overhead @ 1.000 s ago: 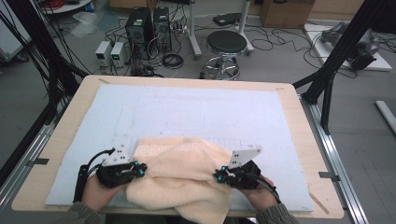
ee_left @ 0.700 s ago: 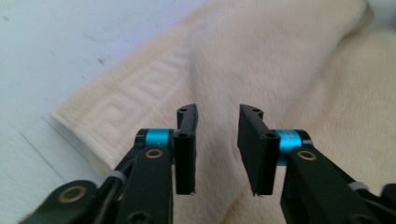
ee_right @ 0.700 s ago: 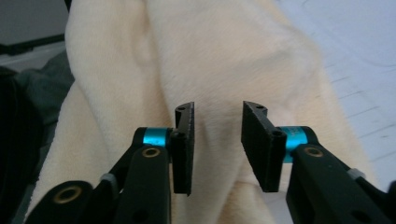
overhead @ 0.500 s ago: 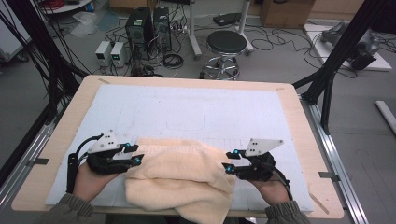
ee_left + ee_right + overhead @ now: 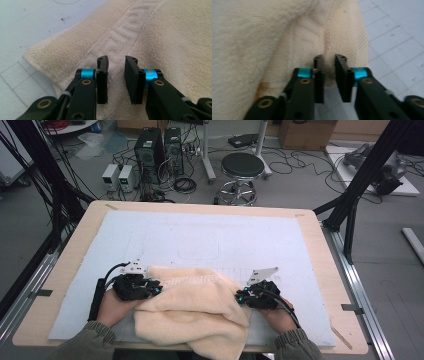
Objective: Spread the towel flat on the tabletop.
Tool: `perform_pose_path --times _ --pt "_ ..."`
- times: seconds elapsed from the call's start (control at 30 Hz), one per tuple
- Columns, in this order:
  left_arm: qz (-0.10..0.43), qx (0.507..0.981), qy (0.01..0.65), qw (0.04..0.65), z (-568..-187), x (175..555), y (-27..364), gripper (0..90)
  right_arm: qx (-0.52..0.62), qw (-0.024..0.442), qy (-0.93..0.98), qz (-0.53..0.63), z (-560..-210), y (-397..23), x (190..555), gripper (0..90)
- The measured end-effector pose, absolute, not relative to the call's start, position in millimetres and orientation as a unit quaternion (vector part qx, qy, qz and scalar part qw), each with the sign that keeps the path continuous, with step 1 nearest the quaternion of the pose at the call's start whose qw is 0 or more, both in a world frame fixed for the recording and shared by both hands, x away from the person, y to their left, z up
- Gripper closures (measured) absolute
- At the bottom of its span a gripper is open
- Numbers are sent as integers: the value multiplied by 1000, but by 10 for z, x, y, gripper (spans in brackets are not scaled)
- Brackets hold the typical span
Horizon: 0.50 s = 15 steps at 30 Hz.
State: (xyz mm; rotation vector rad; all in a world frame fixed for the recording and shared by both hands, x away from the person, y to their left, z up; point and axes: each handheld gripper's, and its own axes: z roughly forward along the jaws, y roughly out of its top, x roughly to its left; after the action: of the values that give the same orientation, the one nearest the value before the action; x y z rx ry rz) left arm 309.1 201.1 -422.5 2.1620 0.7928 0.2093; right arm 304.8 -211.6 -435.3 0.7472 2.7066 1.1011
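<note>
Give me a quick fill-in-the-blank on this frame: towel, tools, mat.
1. Both tools work on a cream-coloured ____.
2. In the high view the towel lies at the table's ____ edge, partly on the pale mat.
3. The right tool pinches a ____ of the towel.
4. Beyond the table stands a round black ____.

Missing words: towel; near; fold; stool

High view overhead – both tongs-views close on towel (image 5: 192, 307).

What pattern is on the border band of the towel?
A raised angular key-like pattern, woven in the same cream colour as the towel; it shows best in the left gripper view.
</note>
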Motion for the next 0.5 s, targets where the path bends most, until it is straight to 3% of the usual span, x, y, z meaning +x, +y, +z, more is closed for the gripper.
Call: perform_pose_path --times 0.17,0.2,0.33,0.43,0.5 --pt "96 853 313 407 -4188 3069 2021 774 259 119 892 351 -4197 -2204 3046 862" --pt "95 852 314 408 -4188 3071 2020 772 274 153 880 357 -4072 -2316 3073 862" --pt "95 846 315 419 -4175 3081 2000 739 289 164 870 364 -3972 -2441 3134 846" --pt "105 842 317 424 -4118 3099 2018 669 306 172 874 335 -4035 -2449 3193 710" --pt "114 832 326 435 -4075 3126 2062 624 313 154 863 365 -4050 -2479 3203 638"
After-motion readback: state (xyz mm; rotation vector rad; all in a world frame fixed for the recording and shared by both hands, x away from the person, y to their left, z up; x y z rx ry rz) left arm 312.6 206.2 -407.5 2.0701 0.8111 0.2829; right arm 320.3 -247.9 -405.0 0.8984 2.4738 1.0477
